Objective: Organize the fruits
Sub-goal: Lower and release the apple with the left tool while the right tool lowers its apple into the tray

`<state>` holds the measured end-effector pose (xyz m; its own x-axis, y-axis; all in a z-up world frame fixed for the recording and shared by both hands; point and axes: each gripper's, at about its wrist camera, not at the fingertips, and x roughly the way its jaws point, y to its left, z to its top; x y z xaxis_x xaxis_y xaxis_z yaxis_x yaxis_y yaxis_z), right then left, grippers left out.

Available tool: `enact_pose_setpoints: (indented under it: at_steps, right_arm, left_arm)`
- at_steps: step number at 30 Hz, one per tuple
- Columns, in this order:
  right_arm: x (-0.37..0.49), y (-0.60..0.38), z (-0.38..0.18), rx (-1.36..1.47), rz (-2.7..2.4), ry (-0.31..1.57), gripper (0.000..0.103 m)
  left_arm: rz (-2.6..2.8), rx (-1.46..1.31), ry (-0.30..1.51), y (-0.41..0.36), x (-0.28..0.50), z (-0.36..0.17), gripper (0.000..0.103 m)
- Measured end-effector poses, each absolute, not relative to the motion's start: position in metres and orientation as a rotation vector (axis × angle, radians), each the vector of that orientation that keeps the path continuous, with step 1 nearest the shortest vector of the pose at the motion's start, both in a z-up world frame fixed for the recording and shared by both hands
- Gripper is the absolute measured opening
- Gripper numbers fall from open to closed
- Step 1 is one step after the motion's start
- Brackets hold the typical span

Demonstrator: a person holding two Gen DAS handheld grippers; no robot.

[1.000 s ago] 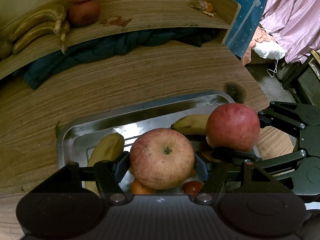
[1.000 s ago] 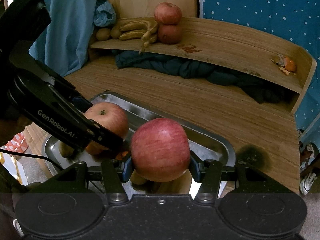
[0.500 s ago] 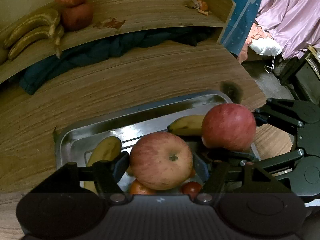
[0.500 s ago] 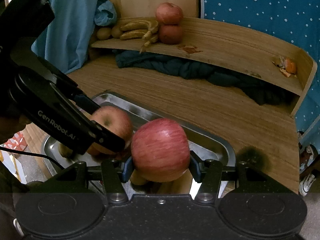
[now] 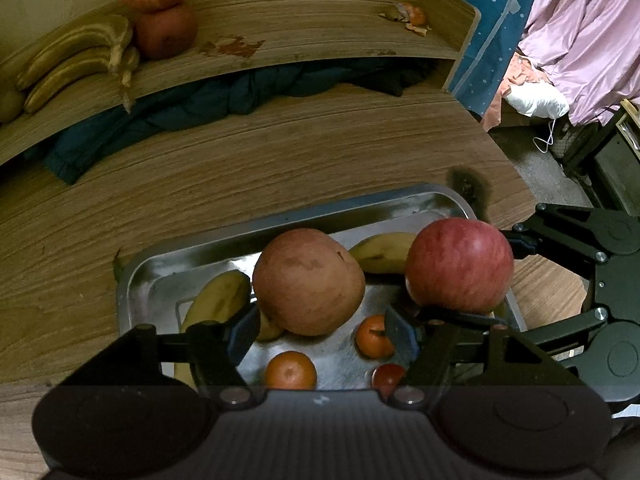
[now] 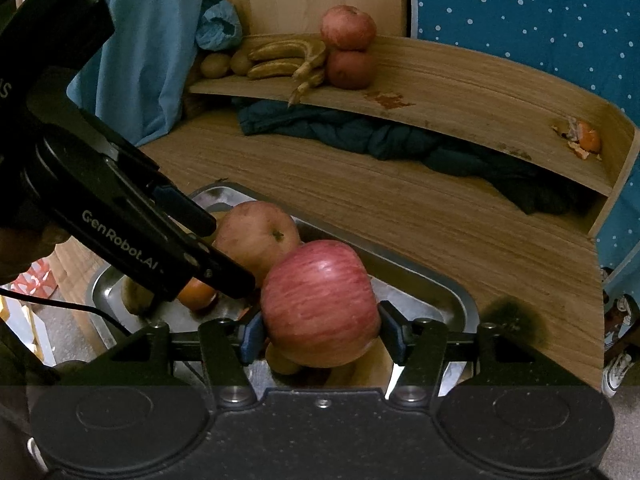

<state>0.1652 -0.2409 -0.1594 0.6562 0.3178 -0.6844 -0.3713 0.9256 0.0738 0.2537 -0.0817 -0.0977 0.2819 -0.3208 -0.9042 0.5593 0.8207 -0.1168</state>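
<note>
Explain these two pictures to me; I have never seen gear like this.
No robot here: a person carries a black two-finger tool in each hand, each with a camera looking along its fingers. One picture comes from the left tool, the other from the right tool. On the brown wooden table sits a shiny steel tray with yellow bananas and small orange tangerines. The right tool clamps a round red apple above the tray. The left tool's fingers stand apart; a paler yellowish-red apple lies just ahead of them, apparently not gripped. More fruit rests on the curved wooden shelf behind.
</note>
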Motion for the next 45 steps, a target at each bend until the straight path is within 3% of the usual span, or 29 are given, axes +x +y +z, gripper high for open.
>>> enact_pose_setpoints:
  at_steps: [28, 45]
  right_arm:
    - [0.172, -0.236, -0.162, -0.082, 0.425, 0.785, 0.073]
    - [0.17, -0.237, -0.162, -0.072, 0.443, 0.78, 0.091]
  left_arm:
    - [-0.544, 0.205, 1.119, -0.071, 0.257, -0.089, 0.087]
    - [-0.488, 0.185, 1.11, -0.065, 0.258, -0.088, 0.095]
